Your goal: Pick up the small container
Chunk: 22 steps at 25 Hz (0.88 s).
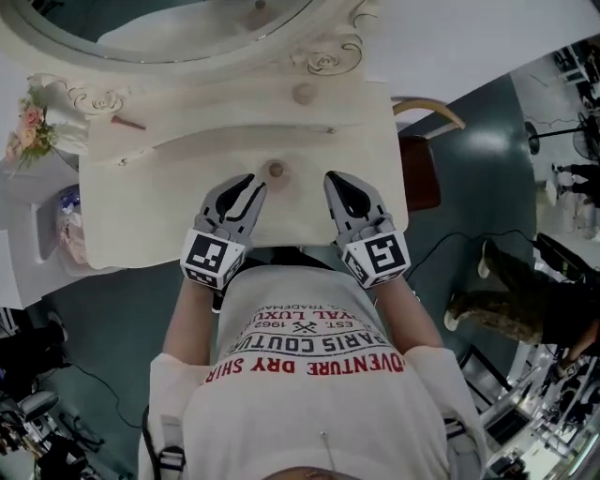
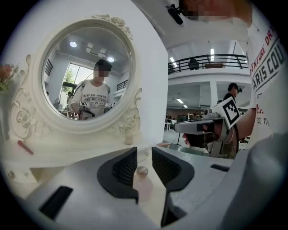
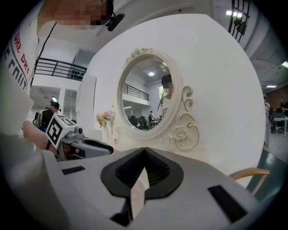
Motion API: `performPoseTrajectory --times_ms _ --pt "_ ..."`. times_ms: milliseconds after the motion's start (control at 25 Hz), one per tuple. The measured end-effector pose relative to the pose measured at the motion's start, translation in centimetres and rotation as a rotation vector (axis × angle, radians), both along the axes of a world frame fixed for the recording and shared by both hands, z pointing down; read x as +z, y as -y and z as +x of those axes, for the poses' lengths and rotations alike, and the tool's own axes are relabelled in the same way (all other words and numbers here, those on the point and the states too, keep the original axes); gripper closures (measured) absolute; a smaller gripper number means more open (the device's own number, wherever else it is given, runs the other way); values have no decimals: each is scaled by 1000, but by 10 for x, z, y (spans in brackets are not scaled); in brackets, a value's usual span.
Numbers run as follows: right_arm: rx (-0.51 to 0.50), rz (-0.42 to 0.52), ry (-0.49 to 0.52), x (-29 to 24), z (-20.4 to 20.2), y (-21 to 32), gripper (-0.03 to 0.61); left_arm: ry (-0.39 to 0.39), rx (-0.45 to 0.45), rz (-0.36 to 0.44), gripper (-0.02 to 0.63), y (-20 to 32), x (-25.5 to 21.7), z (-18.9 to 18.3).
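The small container (image 1: 275, 170), a little round pale-brown pot, stands on the cream dressing table (image 1: 169, 220) near its front middle. My left gripper (image 1: 251, 184) lies just left of it, tips close to the pot. In the left gripper view the container (image 2: 142, 170) shows in the narrow gap of the left gripper (image 2: 144, 155), whose pads stand apart from it, so the gripper is open. My right gripper (image 1: 336, 180) rests to the pot's right, shut with nothing in it; the right gripper view shows the right gripper (image 3: 144, 150) with its tips meeting.
An oval mirror (image 1: 178, 23) in an ornate cream frame stands at the table's back. A vase of pink flowers (image 1: 28, 127) is at the left, a red stick (image 1: 127, 123) on the shelf. A wooden chair (image 1: 424, 164) stands to the right of the table.
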State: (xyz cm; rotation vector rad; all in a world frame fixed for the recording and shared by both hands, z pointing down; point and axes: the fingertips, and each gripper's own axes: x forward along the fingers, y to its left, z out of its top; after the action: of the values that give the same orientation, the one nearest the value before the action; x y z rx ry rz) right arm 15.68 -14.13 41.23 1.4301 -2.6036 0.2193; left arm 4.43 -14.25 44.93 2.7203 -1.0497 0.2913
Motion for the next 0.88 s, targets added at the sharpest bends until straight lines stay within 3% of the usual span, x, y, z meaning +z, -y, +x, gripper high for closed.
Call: performPoseTrajectory --times_ms 120,360,520,880 --pt "-35 -23 10 15 6 14 580 25 -21 -34 498 10 27 8" --pt "-63 -46 35 40 17 44 580 81 2 -23 406 28 65 35" --pt "-83 -44 33 51 18 61 579 97 -16 -21 382 41 86 41" --pt "-86 -55 19 67 26 84 580 98 -5 -22 393 54 114 52"
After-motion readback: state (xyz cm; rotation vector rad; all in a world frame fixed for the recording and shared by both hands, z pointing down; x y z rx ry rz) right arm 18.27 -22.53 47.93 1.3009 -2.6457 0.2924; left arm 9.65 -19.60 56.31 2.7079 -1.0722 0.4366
